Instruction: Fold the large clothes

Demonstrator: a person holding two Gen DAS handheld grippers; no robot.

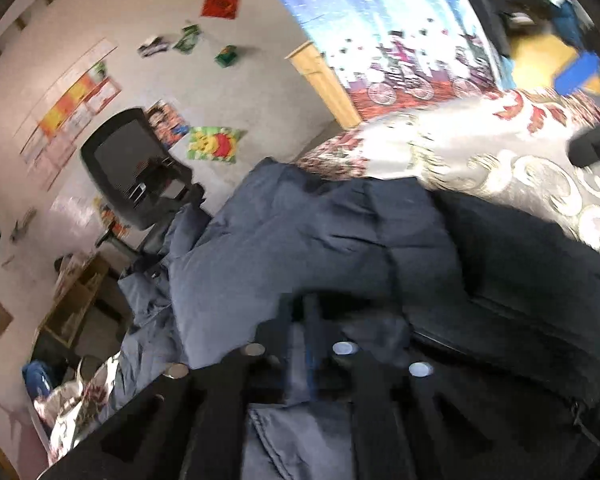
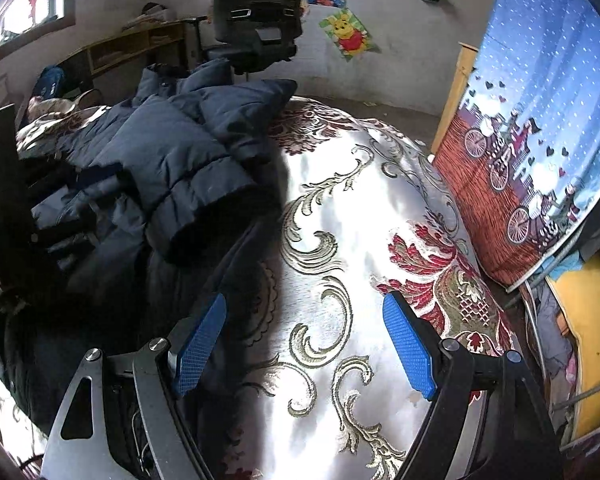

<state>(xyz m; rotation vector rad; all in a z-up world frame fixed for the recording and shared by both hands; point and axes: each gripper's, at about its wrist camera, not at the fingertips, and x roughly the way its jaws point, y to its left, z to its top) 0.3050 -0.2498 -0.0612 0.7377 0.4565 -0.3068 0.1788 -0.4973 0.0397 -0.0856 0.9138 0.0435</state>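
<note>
Left wrist view: rolled sharply, set close and low over the dark blue padded jacket (image 1: pixel 300 248), facing across it toward a poster-covered wall (image 1: pixel 132 32) with an office chair (image 1: pixel 136 168). Right wrist view: nearly upright, held higher, angled down over the patterned bedspread (image 2: pixel 340 208), jacket off to the left. Shared by both: jacket, bedspread, chair, wall and the blue curtain (image 2: pixel 540 80).
</note>
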